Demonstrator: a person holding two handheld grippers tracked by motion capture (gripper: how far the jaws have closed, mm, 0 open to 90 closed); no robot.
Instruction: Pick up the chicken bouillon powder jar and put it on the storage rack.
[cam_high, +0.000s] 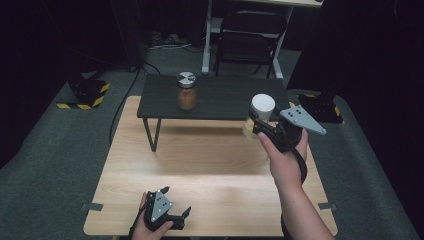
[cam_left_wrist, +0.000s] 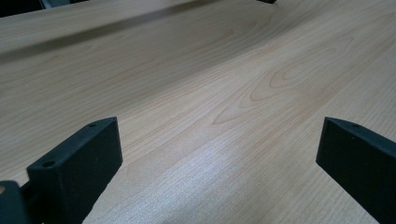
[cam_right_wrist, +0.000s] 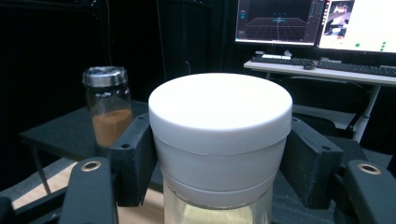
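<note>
Both forearms are bare, with no sleeves in sight. Each hand carries matte black tongs: the left tongs (cam_high: 186, 212) and the right tongs (cam_high: 254, 123). Each is topped by a grey three-cornered plate dotted with small dark screws. The jaws are blocky black pads with small round holes, and brass-ringed screw holes sit behind them.

I held my right gripper (cam_high: 256, 126) closed on the white-lidded jar (cam_high: 261, 107), lifted just off the near right edge of the dark shelf (cam_high: 225, 97). A metal-lidded jar (cam_high: 186, 90) of brown powder stood upright on that shelf. My left gripper (cam_high: 175, 210) rested well below the shelf, on the wooden table (cam_high: 210, 165).
</note>
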